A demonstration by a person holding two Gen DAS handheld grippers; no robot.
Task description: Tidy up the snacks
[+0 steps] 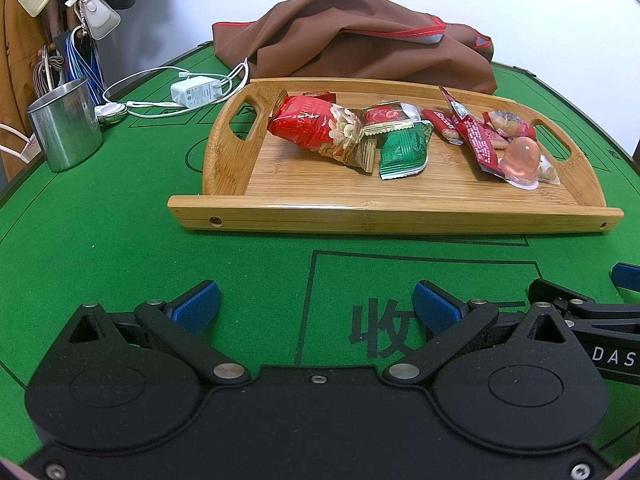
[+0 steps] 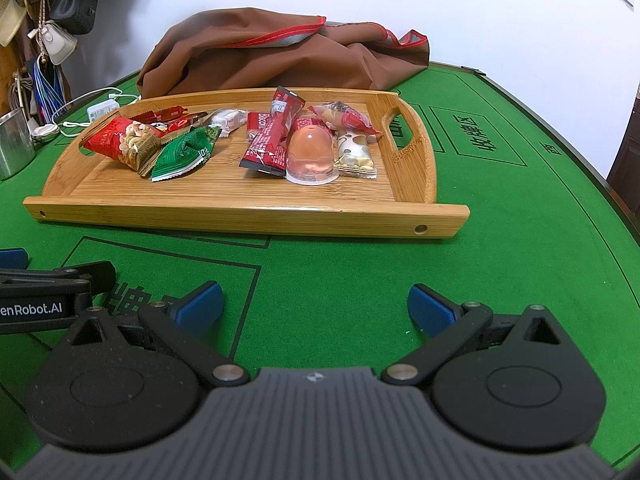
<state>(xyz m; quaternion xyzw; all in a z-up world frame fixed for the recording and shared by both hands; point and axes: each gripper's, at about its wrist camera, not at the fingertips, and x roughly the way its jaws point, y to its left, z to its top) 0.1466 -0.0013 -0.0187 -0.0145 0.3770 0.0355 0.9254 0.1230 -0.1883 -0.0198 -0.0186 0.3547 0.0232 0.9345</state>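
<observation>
Both claws, left claw [image 1: 316,306] and right claw [image 2: 315,306], hang spread and empty; one red wrapper [image 2: 267,136] on the tray [image 2: 248,214] reads "Biscon".

Both wrist views sit low over the near edge of the green table [image 1: 120,240], facing its far edge. The left view looks from left of the right; both share the bamboo tray [image 1: 392,216] [image 2: 240,216] near mid-table.

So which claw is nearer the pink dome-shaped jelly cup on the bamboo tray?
Right. The pink dome-shaped jelly cup lies almost straight ahead of the right claw; it sits ahead and well to the right of the left claw.
</observation>
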